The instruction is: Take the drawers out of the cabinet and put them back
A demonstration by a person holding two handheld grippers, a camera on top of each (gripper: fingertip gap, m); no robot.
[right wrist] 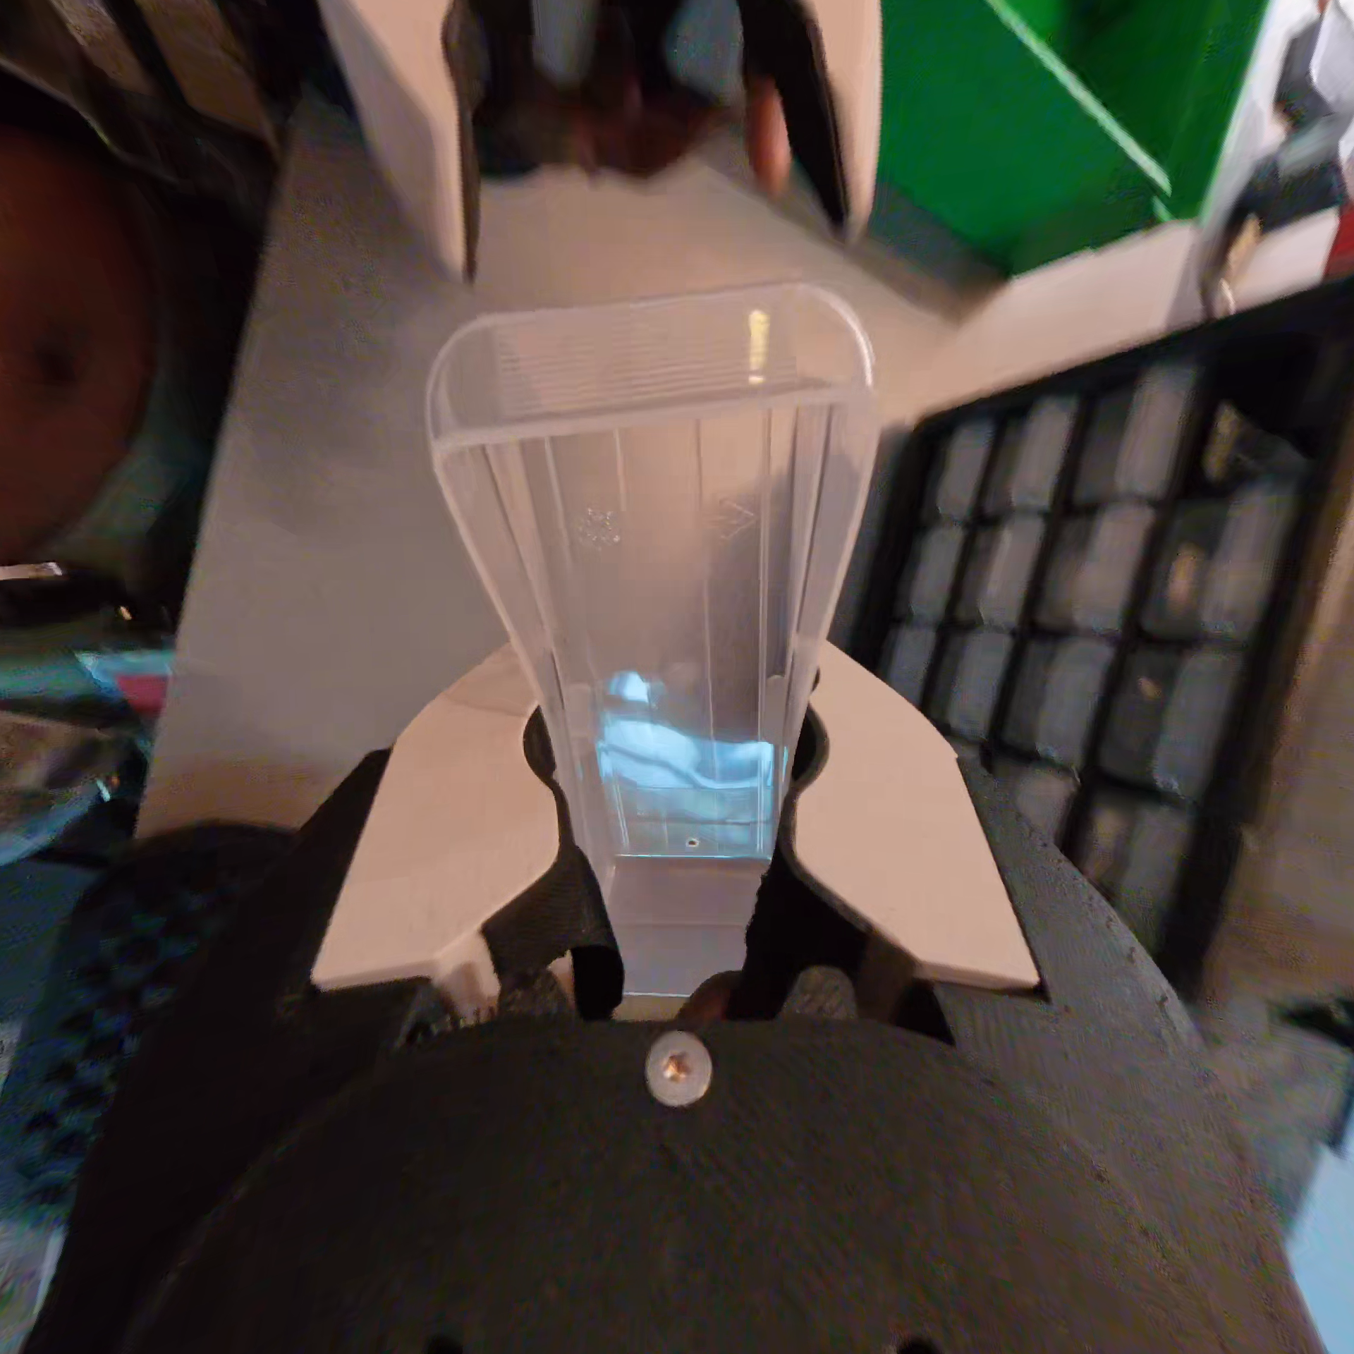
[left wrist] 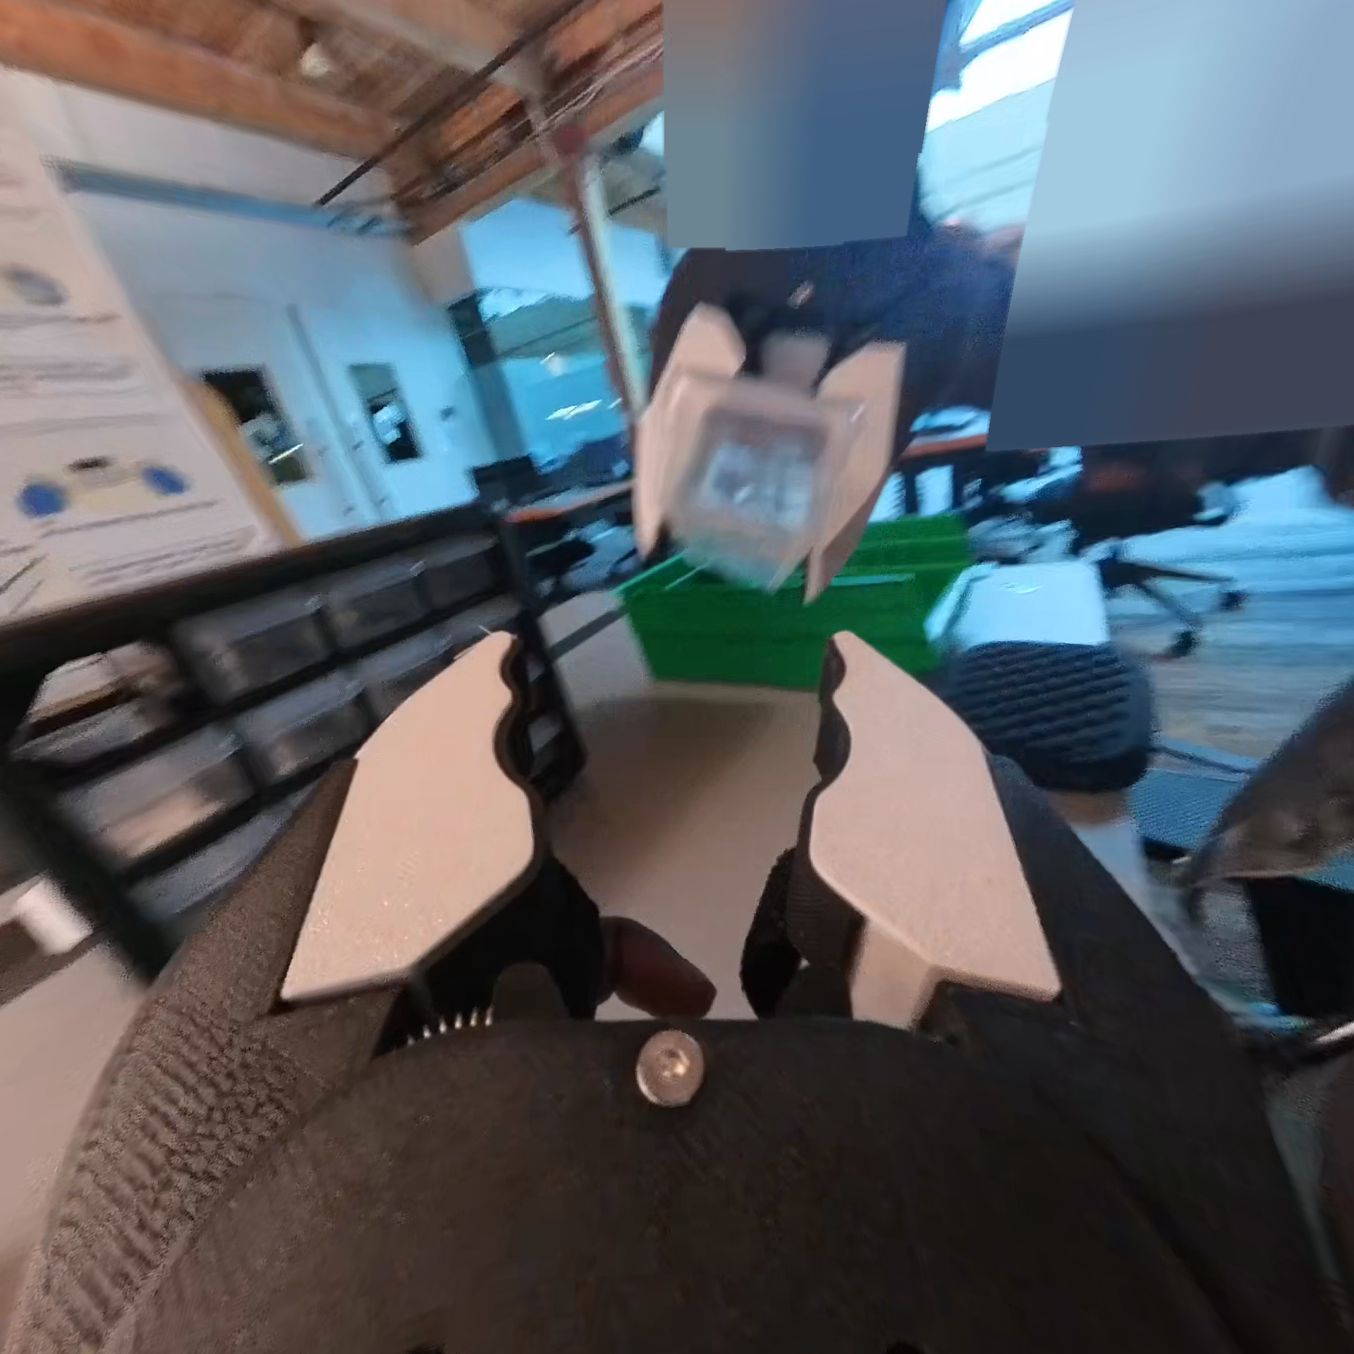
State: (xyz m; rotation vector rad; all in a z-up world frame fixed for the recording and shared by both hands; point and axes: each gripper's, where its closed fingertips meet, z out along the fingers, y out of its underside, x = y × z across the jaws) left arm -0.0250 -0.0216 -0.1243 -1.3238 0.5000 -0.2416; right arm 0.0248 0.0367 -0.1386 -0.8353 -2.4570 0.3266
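In the right wrist view my right gripper (right wrist: 670, 703) is shut on a clear plastic drawer (right wrist: 659, 513) and holds it in the air above the beige table (right wrist: 330, 513). The drawer looks empty. The black cabinet (right wrist: 1099, 586), with several rows of small drawers, lies to the right. My left gripper (right wrist: 659, 249) faces it, open and empty, just beyond the drawer's far end. In the left wrist view my left gripper (left wrist: 670, 652) is open, with the right gripper (left wrist: 733, 568) and the drawer (left wrist: 755, 476) ahead and above, blurred. The cabinet (left wrist: 256, 696) stands at the left.
A green bin (left wrist: 769, 637) sits on the table (left wrist: 696, 769) behind the grippers and also shows in the right wrist view (right wrist: 1026, 110). A white device on a black ribbed base (left wrist: 1040, 696) stands at the right. A person in dark clothes (left wrist: 916, 315) is behind, with chairs beyond.
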